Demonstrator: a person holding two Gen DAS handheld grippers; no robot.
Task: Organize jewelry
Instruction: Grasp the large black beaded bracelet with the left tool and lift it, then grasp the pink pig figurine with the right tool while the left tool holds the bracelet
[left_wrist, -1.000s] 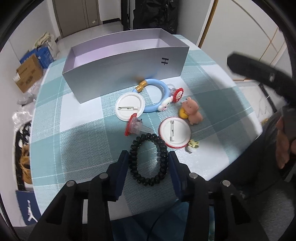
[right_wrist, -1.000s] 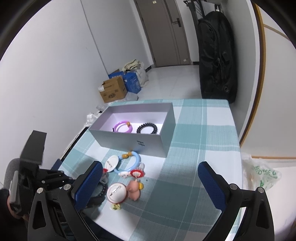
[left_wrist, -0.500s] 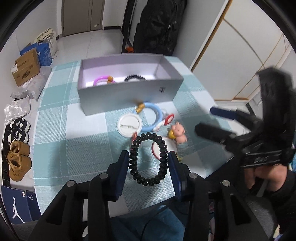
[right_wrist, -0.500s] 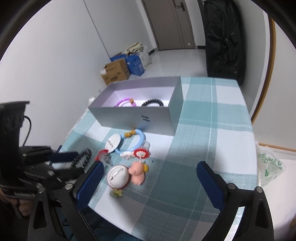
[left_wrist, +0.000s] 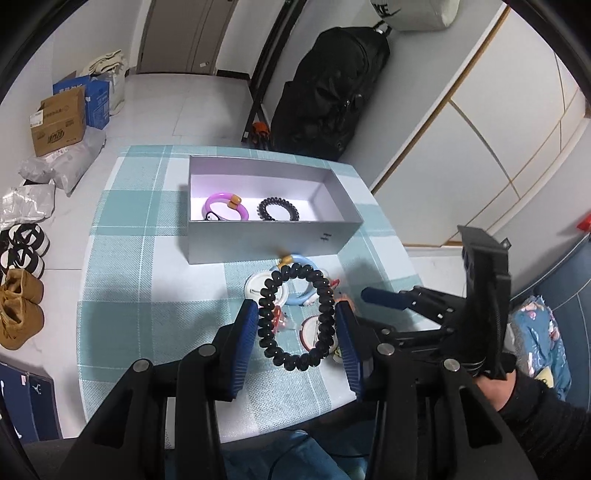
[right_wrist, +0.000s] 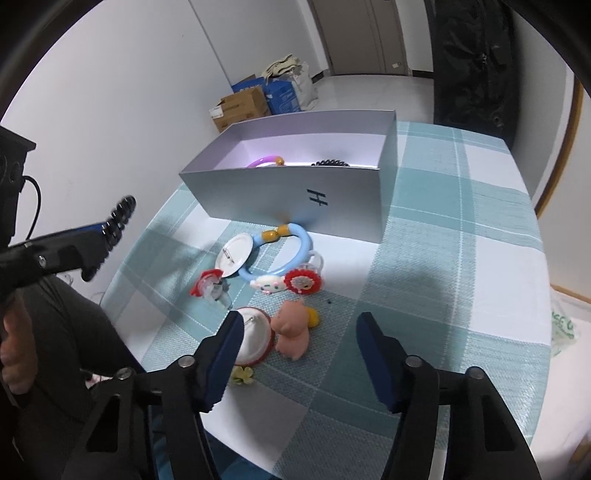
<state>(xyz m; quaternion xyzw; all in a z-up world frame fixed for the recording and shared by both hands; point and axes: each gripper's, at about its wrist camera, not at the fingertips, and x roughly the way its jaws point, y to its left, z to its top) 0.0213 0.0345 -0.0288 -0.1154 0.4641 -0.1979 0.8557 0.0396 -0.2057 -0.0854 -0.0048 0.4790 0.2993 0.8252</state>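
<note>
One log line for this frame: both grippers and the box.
left gripper: shut on black coil bracelet, off the table | right gripper: closing, empty, over pink pig toy | box: purple bracelet, black coil hair tie

White walls (right_wrist: 129, 92), tiled floor (left_wrist: 192, 103), wooden door (left_wrist: 177, 37)

1. The left wrist camera looks down from high up over the tabletop (left_wrist: 122, 295), facing the grey box (left_wrist: 258, 240);
2. The right wrist camera sits lower and nearer;
3. Both see the box and small things.
</note>
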